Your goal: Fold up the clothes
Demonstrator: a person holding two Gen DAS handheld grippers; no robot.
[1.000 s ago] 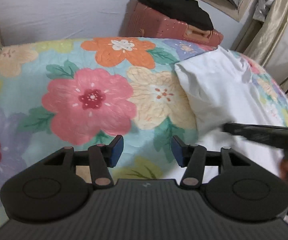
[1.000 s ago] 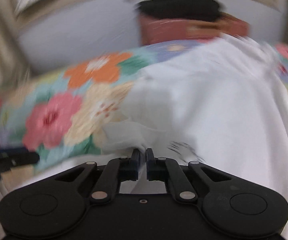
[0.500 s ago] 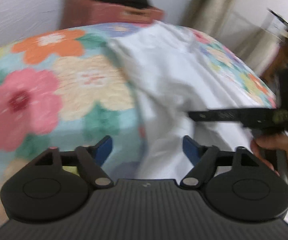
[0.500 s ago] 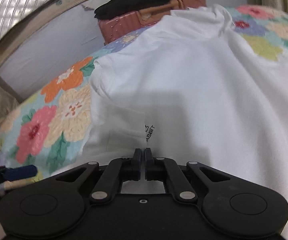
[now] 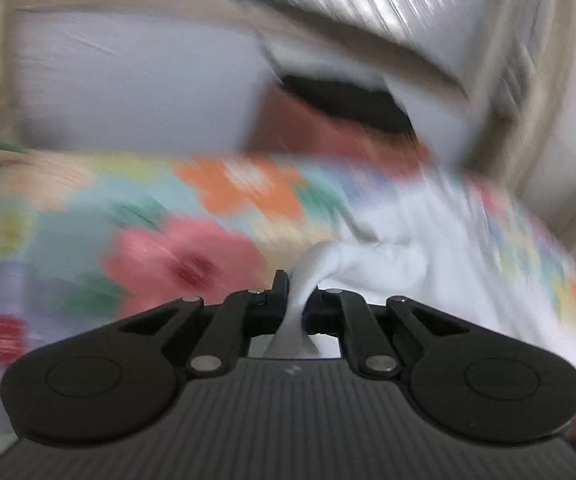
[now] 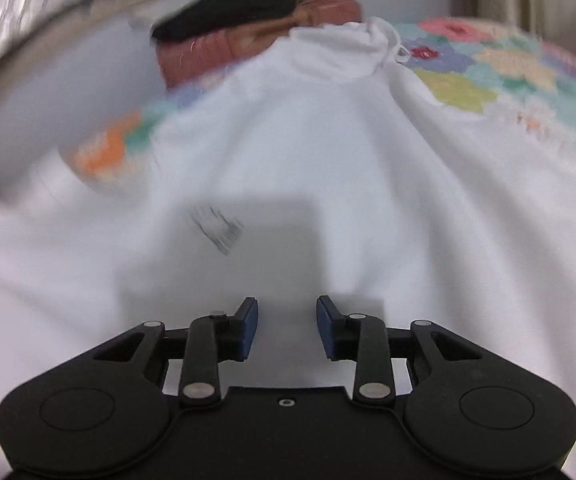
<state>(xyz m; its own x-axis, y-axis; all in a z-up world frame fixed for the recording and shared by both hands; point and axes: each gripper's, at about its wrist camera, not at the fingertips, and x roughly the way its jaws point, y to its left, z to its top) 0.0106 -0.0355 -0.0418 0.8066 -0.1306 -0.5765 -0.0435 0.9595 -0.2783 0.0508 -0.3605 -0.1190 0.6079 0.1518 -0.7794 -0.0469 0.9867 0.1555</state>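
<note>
A: Our left gripper (image 5: 297, 294) is clamped tight on a pinched-up bunch of the white cotton garment (image 5: 392, 256), so that side can be lifted and carried over for a fold. Pic's blurred w/ motion.

B: And our right gripper (image 6: 287, 330)?

A: Jaws opening, nothing between them; blue pads (image 6: 250, 330) hang just above the flat white cloth, we judge it's letting go.

B: Where's the garment?

A: Spread on the flowered, pastel bedspread (image 6: 528, 76), hood end far from us. Behind the bed: a reddish-brown hard suitcase (image 6: 216, 54) w/ a black folded cloth (image 6: 240, 4) on top.
</note>
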